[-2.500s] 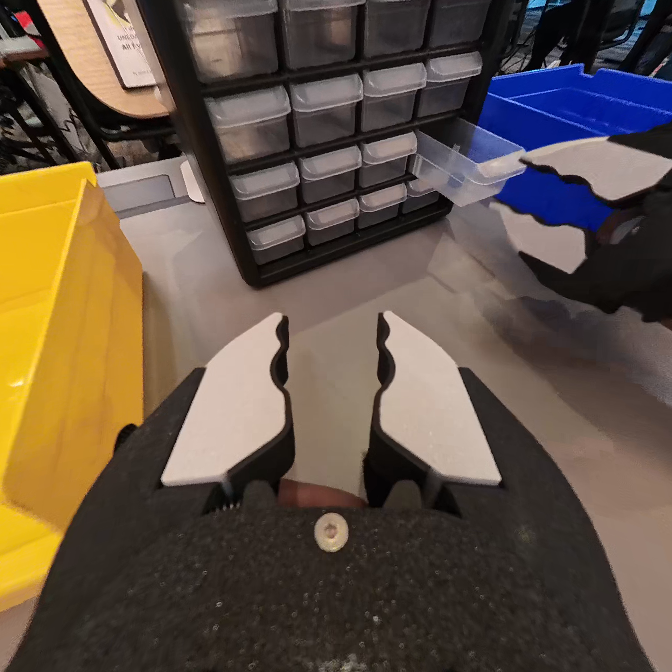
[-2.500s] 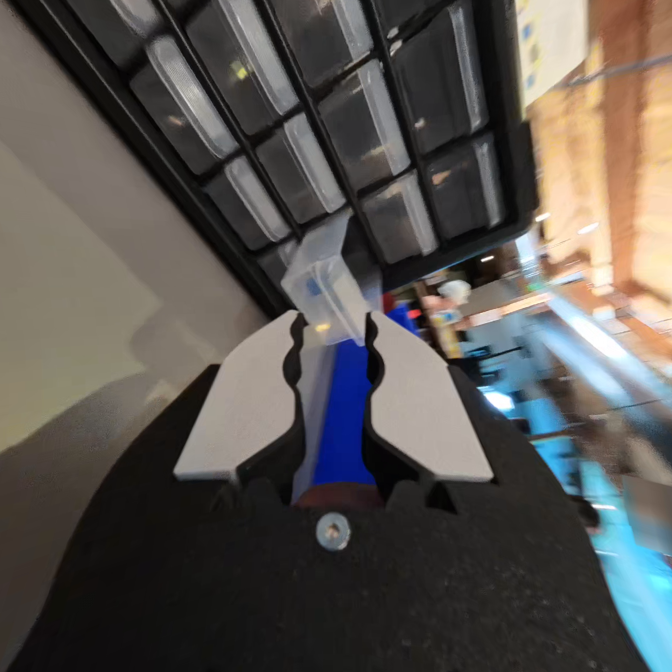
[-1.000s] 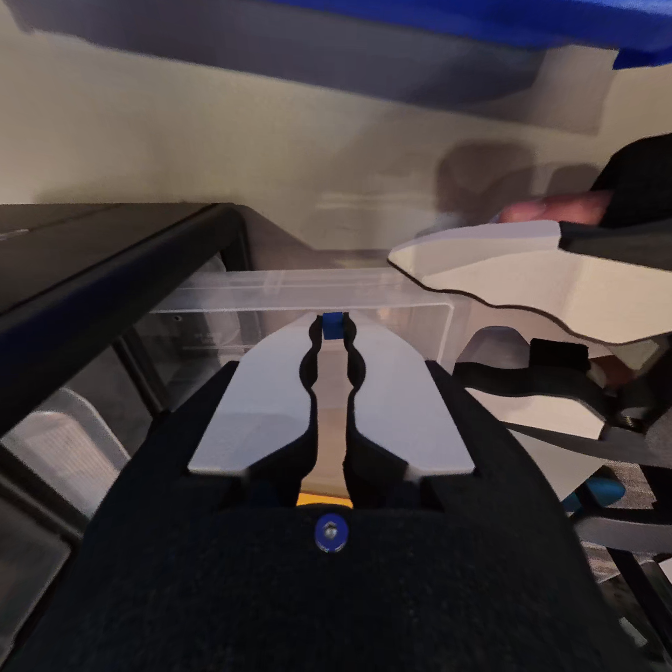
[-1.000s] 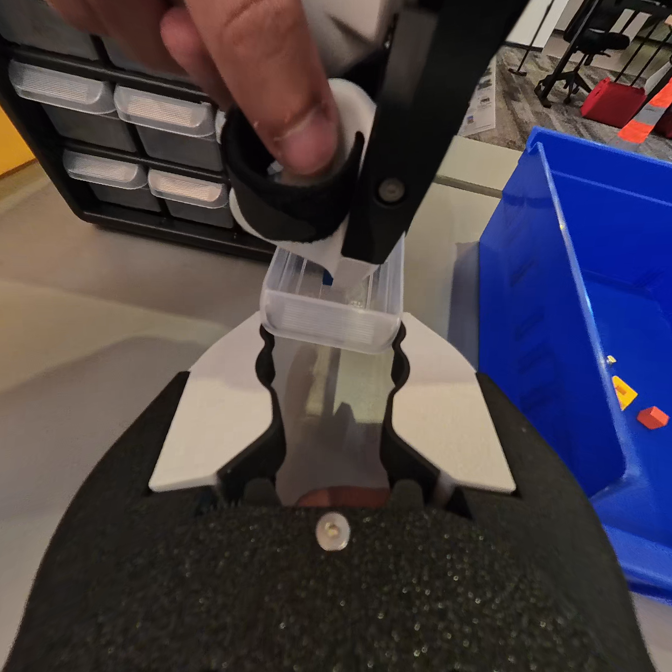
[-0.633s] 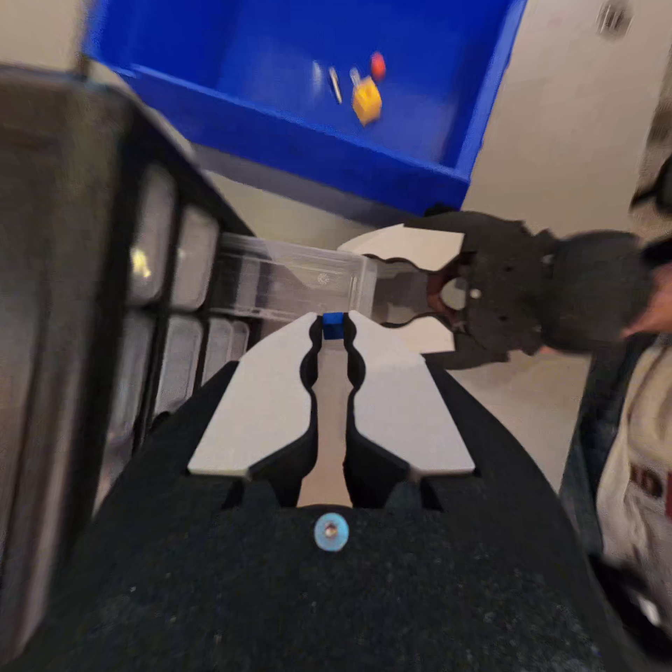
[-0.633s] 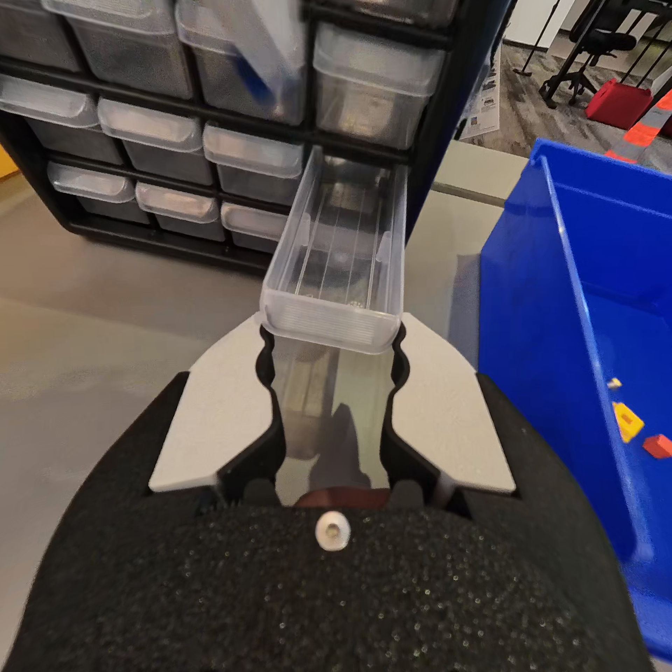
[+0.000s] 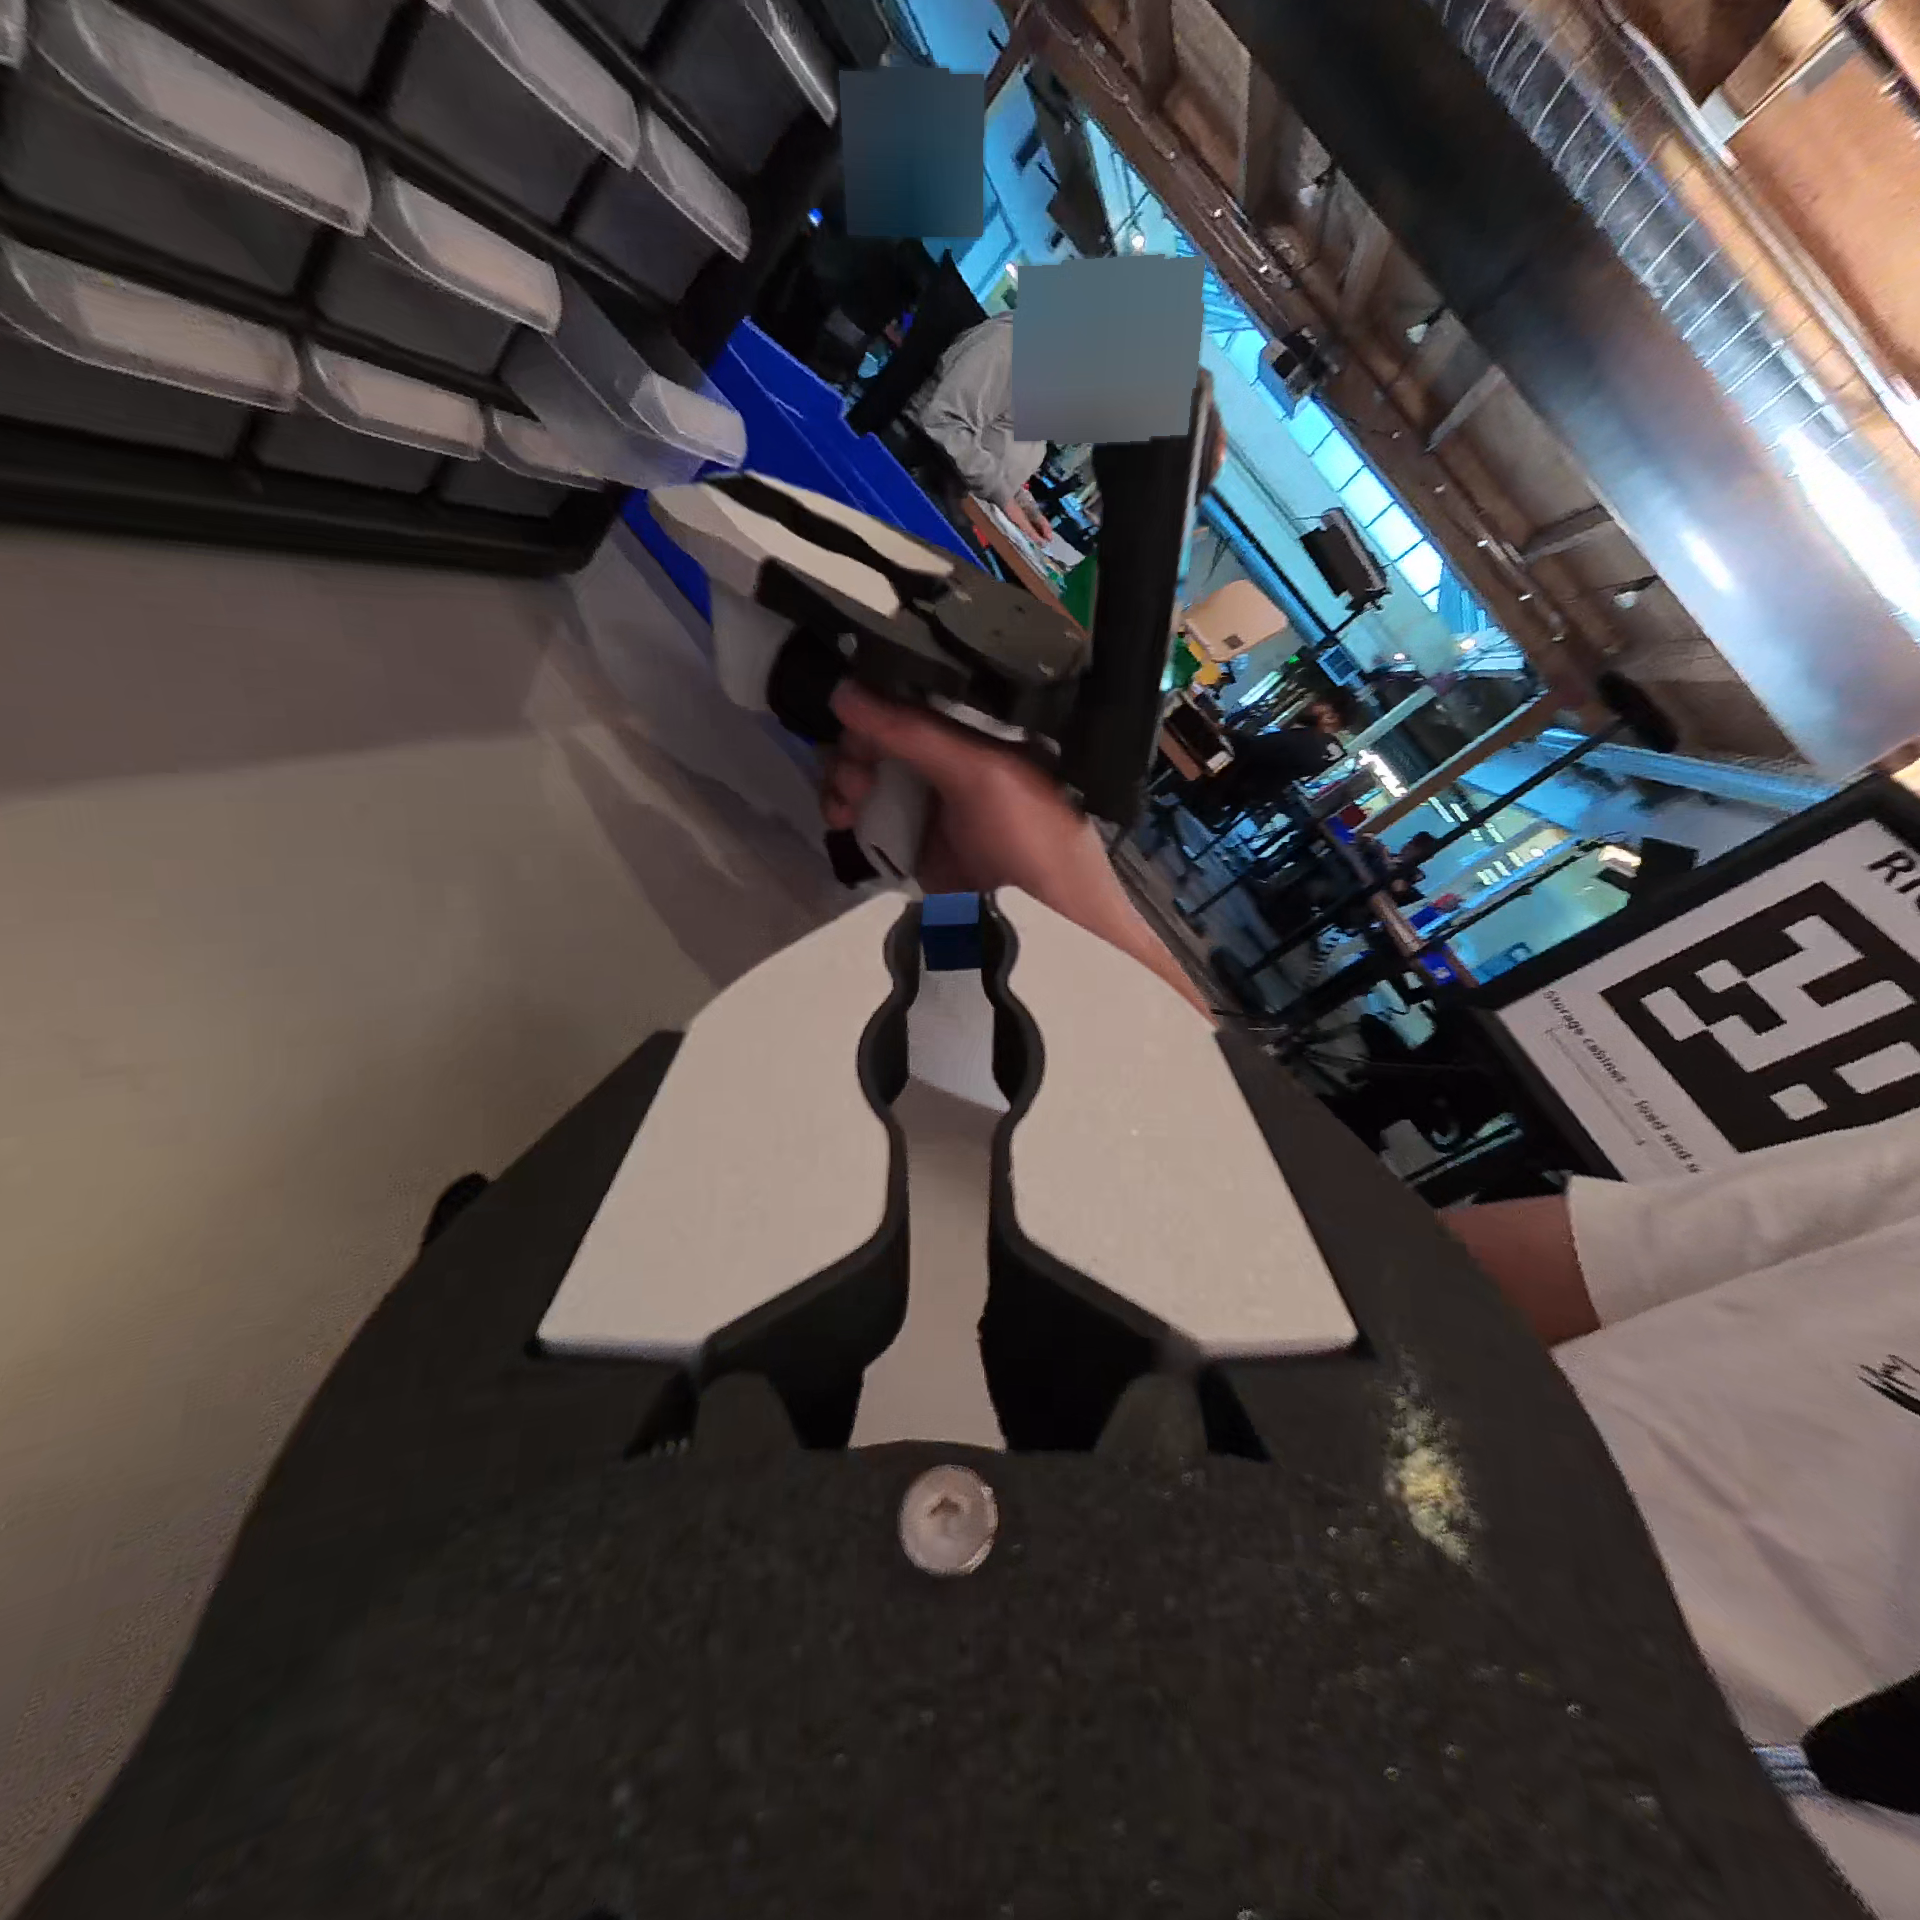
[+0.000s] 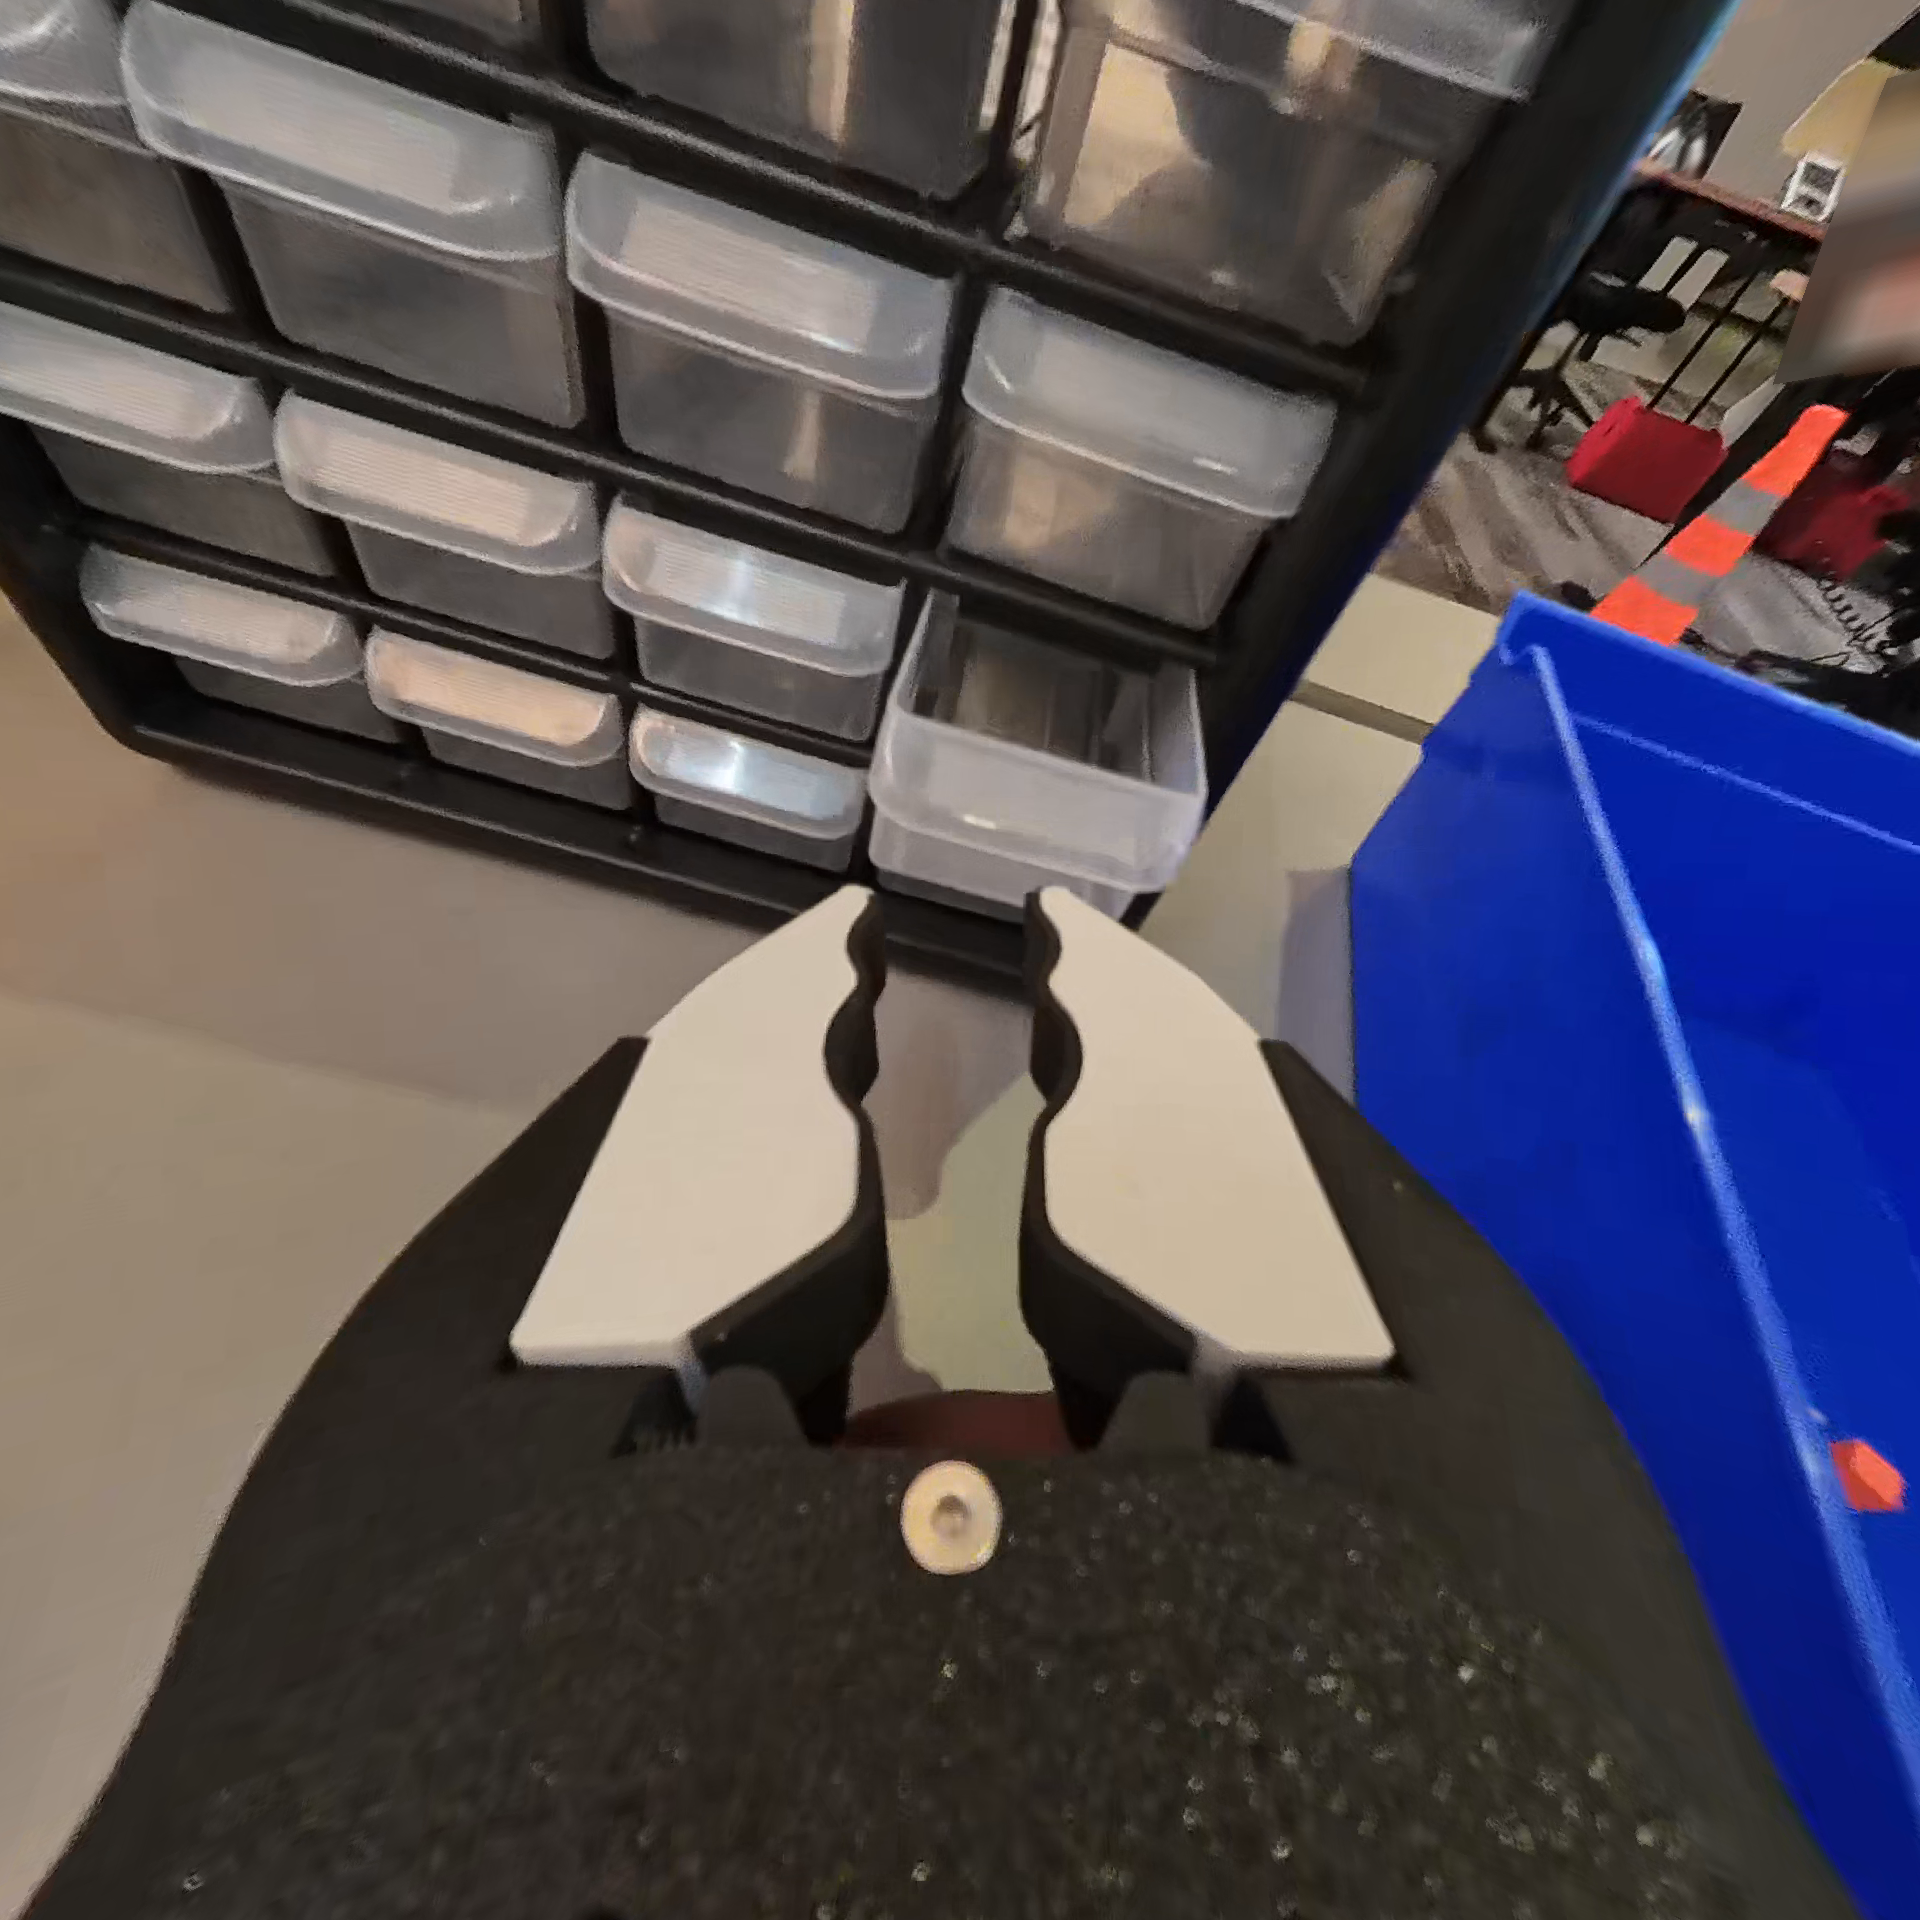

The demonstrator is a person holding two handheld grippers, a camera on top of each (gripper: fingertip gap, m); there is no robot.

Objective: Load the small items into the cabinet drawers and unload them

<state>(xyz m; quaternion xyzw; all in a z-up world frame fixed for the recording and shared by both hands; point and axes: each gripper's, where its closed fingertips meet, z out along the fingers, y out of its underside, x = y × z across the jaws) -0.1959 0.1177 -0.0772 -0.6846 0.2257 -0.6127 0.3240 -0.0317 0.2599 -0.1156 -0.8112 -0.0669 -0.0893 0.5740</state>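
My left tool (image 7: 951, 925) is pinched narrow on a small blue block (image 7: 951, 928), right at the fingertips, and it's up off the bench (image 7: 260, 935). That block looks hard, light and smooth-sided, so I judge a tip grip like this could let it twist or pop out; I'd want it seated squarely between the flats, not on a corner.

My right tool (image 8: 951, 914) is part-way apart and holding nothing, just in front of the clear drawer (image 8: 1029, 800), which sticks part-way out of the bottom right of the black cabinet (image 8: 1340, 540). I see nothing in the part of the drawer that shows. It's thin clear plastic, likely light and a bit flexible, so I'd take it by the front lip and go gently.

The blue bin (image 8: 1621, 1039) is beside the cabinet, with a red piece (image 8: 1868, 1475) inside.
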